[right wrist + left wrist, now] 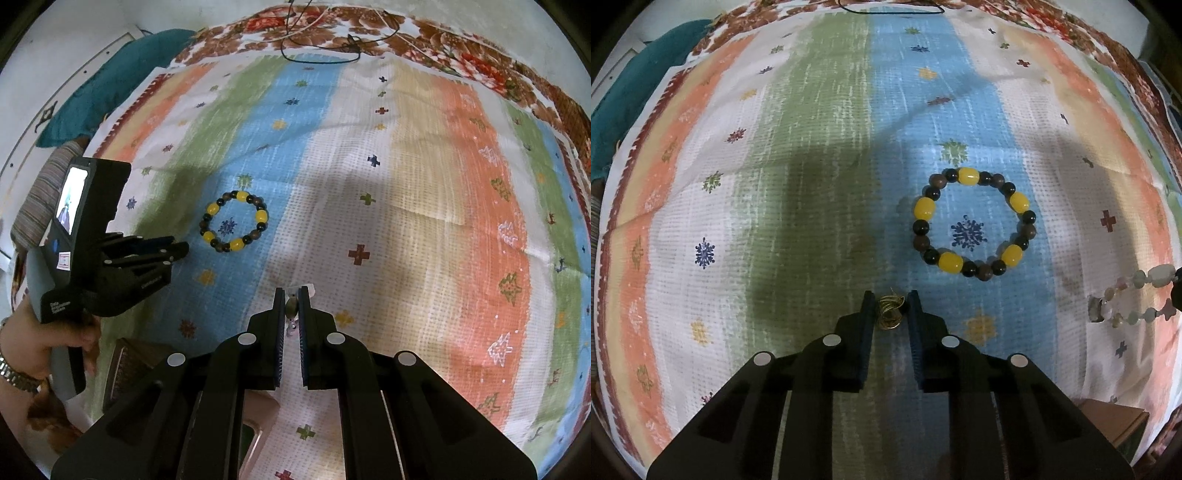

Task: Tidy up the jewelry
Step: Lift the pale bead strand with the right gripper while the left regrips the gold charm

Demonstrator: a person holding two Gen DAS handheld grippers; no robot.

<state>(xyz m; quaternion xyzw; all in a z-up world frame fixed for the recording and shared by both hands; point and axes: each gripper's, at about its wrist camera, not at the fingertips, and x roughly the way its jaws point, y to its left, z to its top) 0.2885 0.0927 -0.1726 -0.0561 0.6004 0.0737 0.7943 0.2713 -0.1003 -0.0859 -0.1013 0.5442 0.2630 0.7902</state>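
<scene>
My left gripper [891, 308] points down at the striped cloth [820, 155], its pads closed against a small gold wire piece of jewelry [890, 314]. A bracelet of yellow and dark beads [967, 176] lies flat to the upper right of it. My right gripper [291, 304] is shut on an olive bead of a pale bead bracelet [291, 307]. The rest of the pale bead bracelet [1123, 295] shows at the right edge of the left wrist view. The right wrist view also takes in the left gripper [179, 251] and the yellow and dark bracelet [242, 195].
A person's hand [33, 343] with a wristwatch holds the left gripper's handle. A brown box [129, 365] stands near the cloth's front edge, also seen as a brown box [1115, 424]. A teal cloth [122, 74] and a black cord [317, 61] lie at the back.
</scene>
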